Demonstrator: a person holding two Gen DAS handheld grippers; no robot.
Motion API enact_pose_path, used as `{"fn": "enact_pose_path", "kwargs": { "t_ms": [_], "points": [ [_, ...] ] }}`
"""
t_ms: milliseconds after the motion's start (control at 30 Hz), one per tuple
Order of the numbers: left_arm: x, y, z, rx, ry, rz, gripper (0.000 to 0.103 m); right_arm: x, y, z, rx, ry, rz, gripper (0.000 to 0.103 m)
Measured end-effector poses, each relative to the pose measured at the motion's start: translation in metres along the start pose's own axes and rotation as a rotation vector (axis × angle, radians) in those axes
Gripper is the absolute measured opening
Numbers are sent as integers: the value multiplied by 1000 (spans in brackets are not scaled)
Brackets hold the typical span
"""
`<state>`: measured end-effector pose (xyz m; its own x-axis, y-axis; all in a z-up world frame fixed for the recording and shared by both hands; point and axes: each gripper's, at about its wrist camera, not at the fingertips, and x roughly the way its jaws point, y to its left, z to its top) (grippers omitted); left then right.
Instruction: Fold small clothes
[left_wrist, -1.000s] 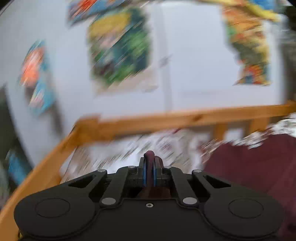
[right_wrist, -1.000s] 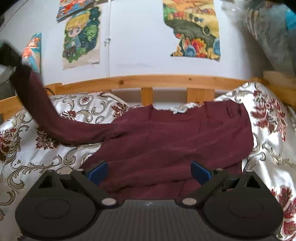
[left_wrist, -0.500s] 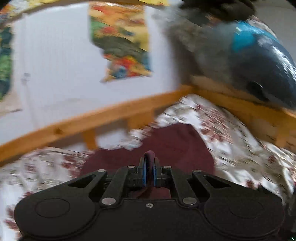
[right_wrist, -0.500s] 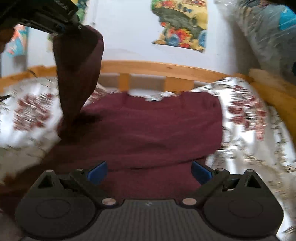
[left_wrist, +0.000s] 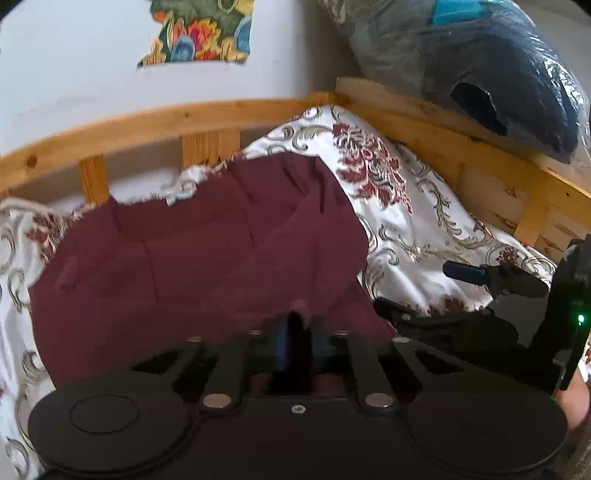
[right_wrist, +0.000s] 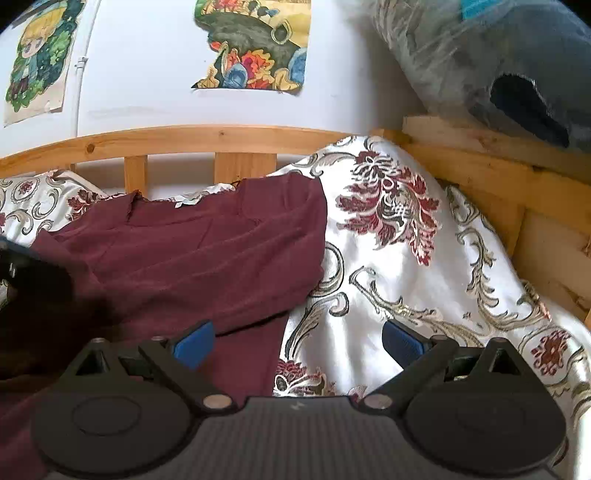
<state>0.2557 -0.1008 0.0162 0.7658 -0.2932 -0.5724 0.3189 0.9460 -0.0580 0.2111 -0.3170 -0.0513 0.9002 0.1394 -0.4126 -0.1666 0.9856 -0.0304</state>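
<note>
The maroon garment (right_wrist: 207, 254) lies spread on the bed (right_wrist: 399, 280), over the floral satin cover, with its far edge close to the wooden headboard rail (right_wrist: 184, 138) and its right side short of the bed's right edge. In the left wrist view it fills the middle of the cover, with a fold or sleeve laid diagonally across its right half.

The left tool (left_wrist: 295, 332) is pressed together, and a small bit of maroon cloth shows between its tips, so it is pinching the garment near its near edge. The right tool (right_wrist: 297, 341) is spread wide and holds nothing; its left blue pad sits over the garment's near right border, its right pad over bare cover.

The cloth looks thin, soft and limp, and by my judgement light: it will drape and sag from any single pinch rather than keep a shape. The satin beneath looks slick, so the garment may slide when pulled. Hems, corners and seam lines seem the best places to take hold, with two points gripped at once to keep an edge straight.

Its long axis appears to run roughly across the bed, parallel to the headboard rail. Which end is the neck I cannot tell for certain.
</note>
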Motion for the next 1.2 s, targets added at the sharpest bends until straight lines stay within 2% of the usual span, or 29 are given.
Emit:
{"fn": "enact_pose_path", "kwargs": {
  "t_ms": [33, 100, 167, 267, 367, 467, 533, 600, 633, 700, 867, 933, 1000, 1033, 1067, 1100, 1200],
  "points": [
    [0, 1, -3, -9, 3, -9, 35, 0, 0, -1, 3, 4, 2, 100],
    [-5, 4, -6, -23, 6, -26, 64, 0, 1, -2, 13, 9, 9, 100],
    [-11, 10, -8, -41, -6, -25, 75, 0, 1, -2, 20, 5, 11, 100],
    [-26, 29, -13, -84, -24, 7, 85, -1, 2, -2, 26, -19, 7, 100],
    [-38, 63, -23, -171, -39, 125, 92, -7, 2, -2, 33, -67, 22, 100],
    [-40, 106, -31, -245, -30, 287, 91, -12, 5, -1, 51, -90, 75, 97],
    [-35, 140, -33, -277, -24, 370, 86, -9, 11, 0, 57, -50, 137, 90],
    [-27, 169, -28, -291, -16, 421, 70, -5, 18, -1, 47, -7, 175, 81],
    [-22, 183, -24, -299, -10, 438, 68, -3, 23, -2, 32, 11, 190, 78],
    [-11, 209, -14, -319, -1, 439, 67, 2, 32, -5, 10, 42, 214, 70],
    [23, 259, 8, -449, 88, 353, 66, 15, 39, -13, 40, 107, 268, 60],
    [34, 265, 10, -472, 101, 323, 54, 22, 38, -16, 74, 139, 286, 55],
    [42, 263, 12, -460, 104, 265, 8, 28, 36, -19, 99, 160, 290, 36],
    [44, 261, 14, -436, 102, 256, 8, 29, 35, -20, 100, 163, 288, 31],
    [44, 256, 16, -393, 91, 271, 6, 29, 35, -20, 100, 162, 289, 17],
    [42, 249, 19, -344, 74, 280, 6, 28, 34, -19, 100, 162, 295, 10],
    [39, 227, 28, -229, 20, 337, 6, 21, 35, -15, 80, 149, 265, 7]
  ]
}}
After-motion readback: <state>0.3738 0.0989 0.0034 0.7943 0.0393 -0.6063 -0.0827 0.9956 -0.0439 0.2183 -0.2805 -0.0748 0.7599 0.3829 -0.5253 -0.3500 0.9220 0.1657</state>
